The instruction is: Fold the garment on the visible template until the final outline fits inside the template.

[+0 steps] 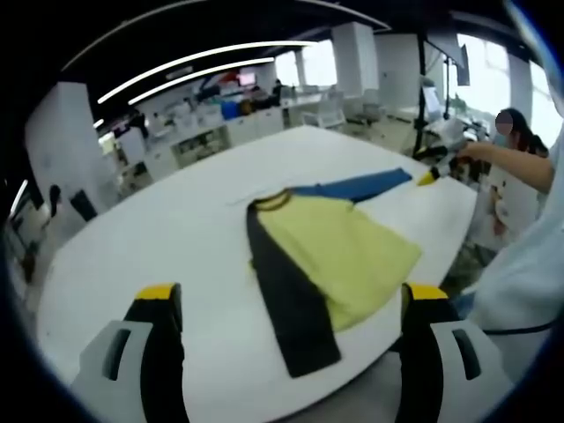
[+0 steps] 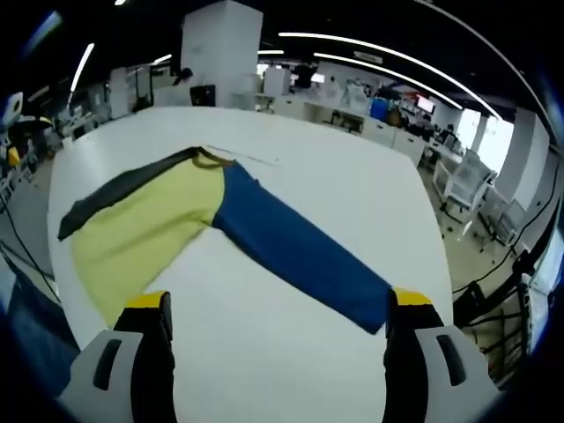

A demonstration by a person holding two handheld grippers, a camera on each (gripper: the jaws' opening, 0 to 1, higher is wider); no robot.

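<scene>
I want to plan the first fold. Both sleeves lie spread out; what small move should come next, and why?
Probably bring the right gripper down onto the blue sleeve near its cuff to grip it. Its jaws stand open just short of that end, and the sleeve lies stretched flat away from the yellow body, so folding it inward seems the nearest start.

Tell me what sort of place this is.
Probably an open-plan office or lab: a large white table holding a yellow garment, rows of desks and office chairs behind, and long ceiling light strips overhead.

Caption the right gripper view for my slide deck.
Open right gripper above a white table, facing a yellow shirt with its blue sleeve spread.
</scene>
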